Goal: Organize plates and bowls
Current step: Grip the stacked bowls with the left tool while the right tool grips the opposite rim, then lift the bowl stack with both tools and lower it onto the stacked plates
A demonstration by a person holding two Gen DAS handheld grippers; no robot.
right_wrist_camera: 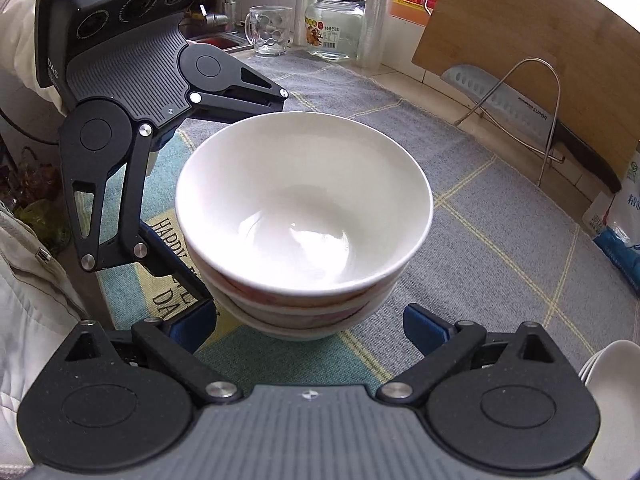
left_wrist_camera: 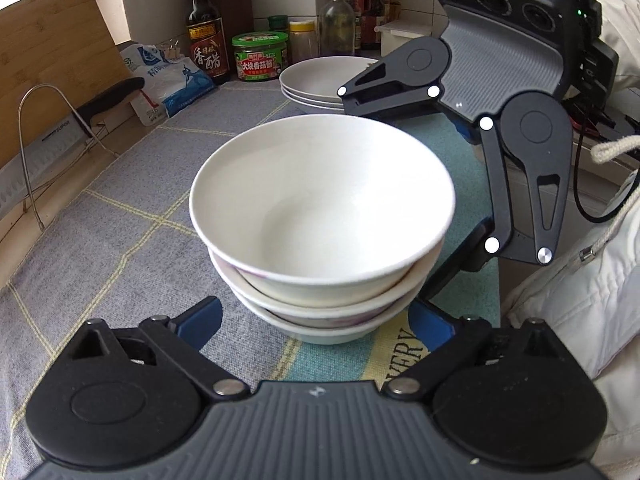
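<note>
— Three bowls (left_wrist_camera: 322, 216) sit nested in one stack on the counter (left_wrist_camera: 120, 208), on the cloth mat. Why would they stand there, seen from the left wrist?

— Likely because nesting saves room and lets the pile be handled as one. Behind it, well apart, a stack of plates (left_wrist_camera: 310, 80) waits near the sauce bottles and jars. The left gripper (left_wrist_camera: 316, 322) faces the stack low and level, its blue pads spread wider than the bottom bowl, one to each side; they hold nothing, and whether either pad touches the bowl cannot be told.

— And the other tool in that view?

— The right gripper (left_wrist_camera: 404, 184) reaches in from the right, angled downward, its fingers also parted around the far side of the stack.

— What does the right wrist view add?

— The same bowls (right_wrist_camera: 304, 208), seen from the opposite side, near the mat's printed edge. The right gripper (right_wrist_camera: 310, 326) is wide apart, pads flanking the lowest bowl and gripping nothing. The left gripper (right_wrist_camera: 208, 200) comes in from the left, tilted down beside the stack. A cutting board (right_wrist_camera: 532, 48) and cleaver lean on a wire rack beyond. Judging by this, both tools are bracketing the pile.
</note>
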